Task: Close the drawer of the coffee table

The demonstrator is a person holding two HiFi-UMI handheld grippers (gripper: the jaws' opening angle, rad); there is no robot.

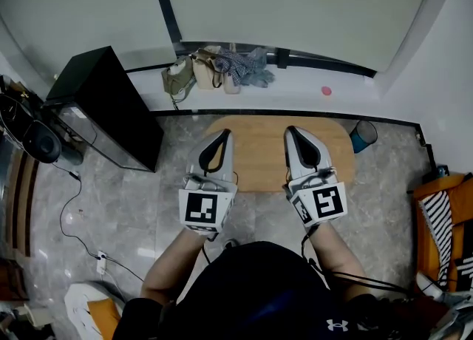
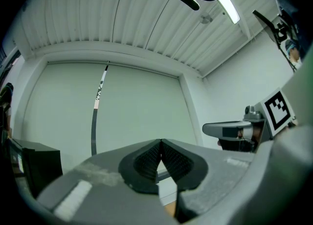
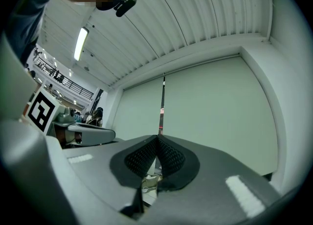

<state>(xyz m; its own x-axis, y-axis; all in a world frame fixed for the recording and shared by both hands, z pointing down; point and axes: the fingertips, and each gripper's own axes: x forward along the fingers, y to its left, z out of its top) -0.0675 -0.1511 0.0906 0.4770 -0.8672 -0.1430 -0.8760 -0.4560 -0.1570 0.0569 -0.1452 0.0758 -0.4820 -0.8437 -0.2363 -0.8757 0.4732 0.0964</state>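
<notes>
Over the near edge of the coffee table [image 1: 266, 150], seen from the head view, the left gripper [image 1: 221, 134] and the right gripper [image 1: 291, 131] hung side by side. Both forearms reached forward from the body, and the tips pointed toward the table's far edge. No drawer showed anywhere: nothing stuck out from under the wooden top, so it was either already shut or on a hidden side, and nothing showed whether any closing remained. Neither gripper touched the table. In the left gripper view, the ribbed pads [image 2: 146, 160] met at their tips with nothing between them, and they faced the pale wall rather than the table, so the gripper seemed to aim about level. In the right gripper view, the jaws likewise sat pressed together and empty, aimed at the same wall and ceiling.
</notes>
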